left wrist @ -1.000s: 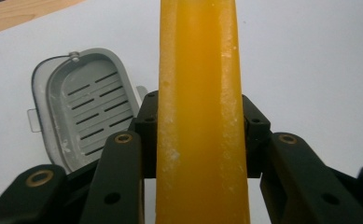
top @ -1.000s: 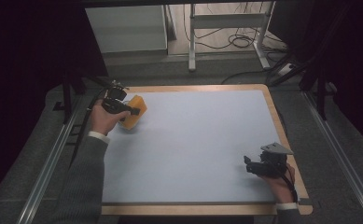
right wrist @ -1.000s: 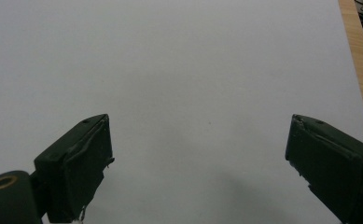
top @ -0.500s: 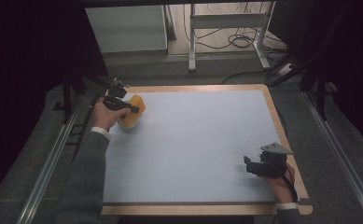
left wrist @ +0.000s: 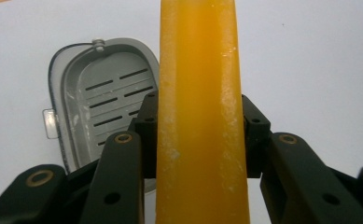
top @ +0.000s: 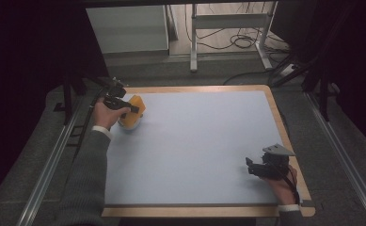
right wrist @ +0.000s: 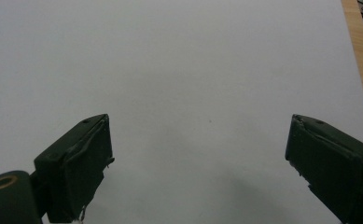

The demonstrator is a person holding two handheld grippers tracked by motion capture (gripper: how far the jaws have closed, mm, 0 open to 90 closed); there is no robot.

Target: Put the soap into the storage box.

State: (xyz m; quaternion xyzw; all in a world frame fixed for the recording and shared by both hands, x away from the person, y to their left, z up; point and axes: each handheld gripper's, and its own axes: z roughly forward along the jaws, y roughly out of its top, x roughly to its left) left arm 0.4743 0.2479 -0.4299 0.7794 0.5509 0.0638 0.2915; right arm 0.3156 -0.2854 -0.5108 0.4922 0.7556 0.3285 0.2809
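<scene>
Now, high view: left tongs (top: 132, 109) hold the yellow lid (top: 136, 107) at the desk's (top: 194, 141) far left corner; right tongs (top: 250, 165) rest apart | left gripper view: tongs clamped on lid (left wrist: 200, 112); grey box (left wrist: 100, 93) lies just behind; I think next is lowering the lid onto it | right gripper view: tongs (right wrist: 198, 154) wide open, nothing blocks.

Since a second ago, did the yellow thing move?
Yes. The yellow thing, clamped in the left hand-held gripper, slid a little toward the table's far wooden edge, and sits closer to its far-left corner.
</scene>
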